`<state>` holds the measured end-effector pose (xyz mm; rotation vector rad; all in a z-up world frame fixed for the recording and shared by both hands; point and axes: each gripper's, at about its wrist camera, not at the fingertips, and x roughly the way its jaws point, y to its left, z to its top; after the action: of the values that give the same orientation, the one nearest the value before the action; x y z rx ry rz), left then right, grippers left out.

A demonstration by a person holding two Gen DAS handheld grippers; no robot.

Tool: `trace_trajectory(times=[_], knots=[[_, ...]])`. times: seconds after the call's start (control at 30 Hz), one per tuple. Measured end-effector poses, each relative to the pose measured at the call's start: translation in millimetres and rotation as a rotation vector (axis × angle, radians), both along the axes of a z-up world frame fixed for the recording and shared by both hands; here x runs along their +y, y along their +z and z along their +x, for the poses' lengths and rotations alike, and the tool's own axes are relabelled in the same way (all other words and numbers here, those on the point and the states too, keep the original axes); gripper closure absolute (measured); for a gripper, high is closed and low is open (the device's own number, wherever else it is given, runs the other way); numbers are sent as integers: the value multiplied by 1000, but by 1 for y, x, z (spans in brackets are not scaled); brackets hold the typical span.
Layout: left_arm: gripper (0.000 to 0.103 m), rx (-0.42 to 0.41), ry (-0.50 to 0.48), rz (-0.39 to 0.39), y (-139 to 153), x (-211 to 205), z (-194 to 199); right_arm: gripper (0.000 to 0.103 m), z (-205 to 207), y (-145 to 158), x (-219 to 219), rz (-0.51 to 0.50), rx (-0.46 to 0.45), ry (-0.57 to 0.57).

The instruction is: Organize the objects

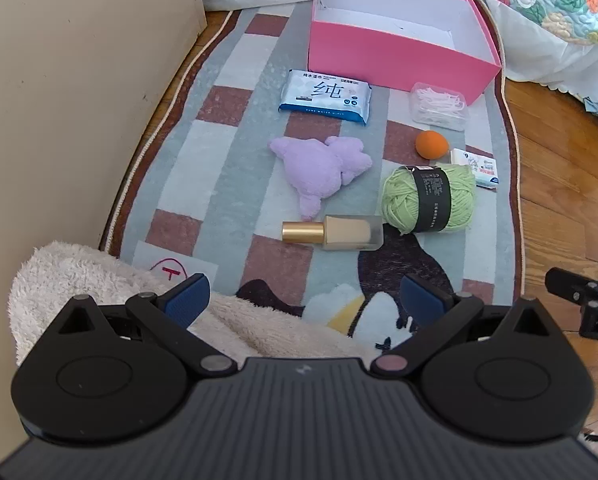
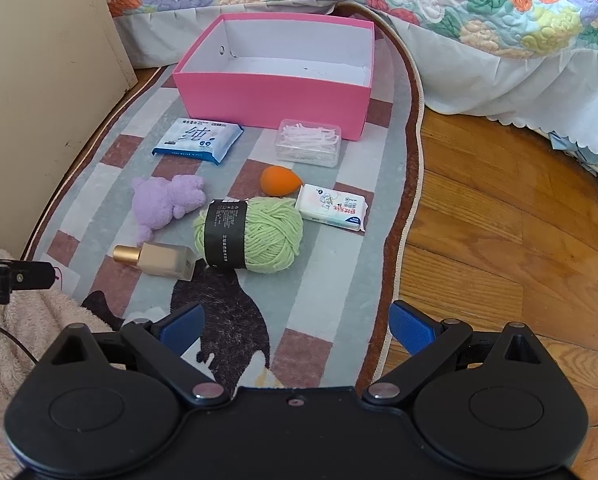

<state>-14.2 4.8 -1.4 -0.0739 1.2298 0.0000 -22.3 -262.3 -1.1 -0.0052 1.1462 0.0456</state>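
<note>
An empty pink box [image 1: 395,62] [image 2: 275,100] stands at the far end of a checked rug [image 1: 227,168] [image 2: 339,280]. In front of it lie a blue wet-wipes pack [image 1: 325,96] [image 2: 198,140], a clear box of floss picks [image 1: 439,106] [image 2: 309,142], an orange sponge [image 1: 431,144] [image 2: 279,180], a small tissue pack [image 1: 477,166] [image 2: 333,208], a purple plush toy [image 1: 319,170] [image 2: 165,202], a green yarn ball [image 1: 429,198] [image 2: 249,234] and a gold-capped bottle [image 1: 333,232] [image 2: 155,260]. My left gripper [image 1: 305,300] and right gripper [image 2: 295,326] hang open and empty over the rug's near end.
A beige cabinet side [image 1: 71,92] [image 2: 39,112] borders the rug on the left. A fluffy cream cloth [image 1: 111,280] [image 2: 15,340] lies at the near left. A bed with a floral quilt [image 2: 439,4] stands behind; wooden floor [image 2: 499,240] is to the right.
</note>
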Motion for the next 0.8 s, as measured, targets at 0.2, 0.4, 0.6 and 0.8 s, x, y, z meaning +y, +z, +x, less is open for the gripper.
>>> trace_trajectory(times=[0.2,0.4,0.6,0.8], knots=[[0,-17,-13,13,1,-3,-2,3,0,0,0,-1,1,-3],[0,-10,-25,34,-3,-5,-3,3,-1,-1,-1,1,3,-3],[0,-10,-21,24,-5,-4,-3,3,-1,-2,-1,1,5,-3],[0,-20,-19,20,-5,-2,-5,3,-3,-4,-1,0,5,-3]])
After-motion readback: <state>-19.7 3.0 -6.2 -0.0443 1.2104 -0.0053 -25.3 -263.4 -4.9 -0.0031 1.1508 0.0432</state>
